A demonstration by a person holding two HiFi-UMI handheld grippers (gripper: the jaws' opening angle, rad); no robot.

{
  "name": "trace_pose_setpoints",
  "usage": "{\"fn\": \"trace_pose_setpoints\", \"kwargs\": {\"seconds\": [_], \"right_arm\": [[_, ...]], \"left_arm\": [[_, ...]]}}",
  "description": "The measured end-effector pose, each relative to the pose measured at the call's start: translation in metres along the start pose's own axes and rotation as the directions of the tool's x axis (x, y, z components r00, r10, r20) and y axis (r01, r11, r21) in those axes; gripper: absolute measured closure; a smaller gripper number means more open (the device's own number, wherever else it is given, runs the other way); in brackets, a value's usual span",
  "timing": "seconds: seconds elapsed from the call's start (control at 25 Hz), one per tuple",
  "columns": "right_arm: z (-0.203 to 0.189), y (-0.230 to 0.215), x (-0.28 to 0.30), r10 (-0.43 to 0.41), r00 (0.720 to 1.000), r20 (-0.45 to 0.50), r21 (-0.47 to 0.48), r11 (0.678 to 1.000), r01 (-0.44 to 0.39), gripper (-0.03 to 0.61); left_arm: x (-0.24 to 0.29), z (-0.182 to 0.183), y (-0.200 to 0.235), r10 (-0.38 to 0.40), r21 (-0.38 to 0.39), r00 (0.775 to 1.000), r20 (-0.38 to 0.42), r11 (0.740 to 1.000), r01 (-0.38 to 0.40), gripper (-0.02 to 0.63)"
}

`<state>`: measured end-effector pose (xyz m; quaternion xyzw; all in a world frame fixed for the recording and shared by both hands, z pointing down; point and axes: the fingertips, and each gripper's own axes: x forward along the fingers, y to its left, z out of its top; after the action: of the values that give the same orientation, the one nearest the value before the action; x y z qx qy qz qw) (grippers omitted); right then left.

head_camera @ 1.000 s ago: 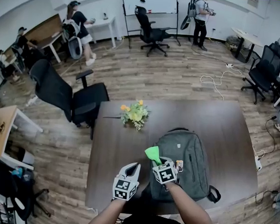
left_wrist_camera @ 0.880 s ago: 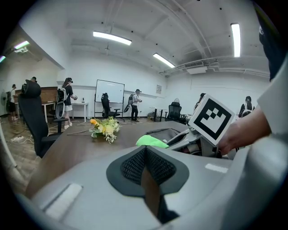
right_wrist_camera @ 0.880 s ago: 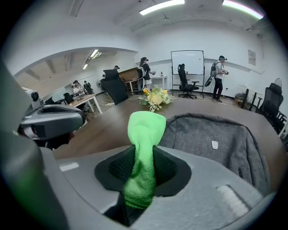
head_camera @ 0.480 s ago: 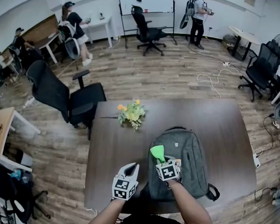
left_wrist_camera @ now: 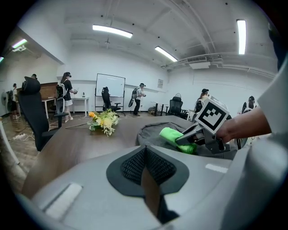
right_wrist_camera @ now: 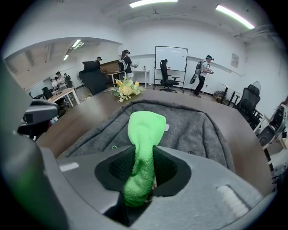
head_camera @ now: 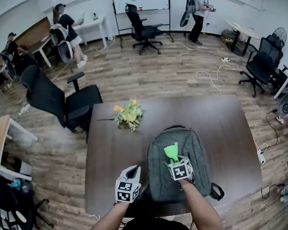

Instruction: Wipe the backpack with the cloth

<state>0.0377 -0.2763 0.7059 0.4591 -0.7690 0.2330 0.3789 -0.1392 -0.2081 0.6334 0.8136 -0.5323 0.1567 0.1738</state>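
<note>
Backpack (head_camera: 195,155) lies flat on the table (head_camera: 226,127). Right gripper (head_camera: 174,161) is over its middle, jaws clamped on the green cloth (head_camera: 171,151), whose free end sticks out ahead. Left gripper (head_camera: 133,171) is beside the backpack's left edge, jaws together, empty.

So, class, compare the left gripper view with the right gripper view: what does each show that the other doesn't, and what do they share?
Only the left gripper view shows the left gripper with its jaws together on nothing, and the right gripper from the side. Only the right gripper view looks straight along the right gripper's own jaws, closed on the green cloth, with the front panel of the grey backpack spread out beyond. Both views show the cloth, the backpack, the yellow flowers, the whiteboard and the brown table.
</note>
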Motion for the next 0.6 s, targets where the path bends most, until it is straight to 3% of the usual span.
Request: {"fn": "trace_pose_setpoints", "kwargs": {"seconds": [0.6], "right_arm": [[-0.018, -0.076, -0.032, -0.120, 0.993, -0.021, 0.042, 0.992, 0.121, 0.472]], "left_arm": [[0.009, 0.002, -0.030, -0.066, 0.023, 0.998, -0.001, 0.998, 0.066, 0.597]]}}
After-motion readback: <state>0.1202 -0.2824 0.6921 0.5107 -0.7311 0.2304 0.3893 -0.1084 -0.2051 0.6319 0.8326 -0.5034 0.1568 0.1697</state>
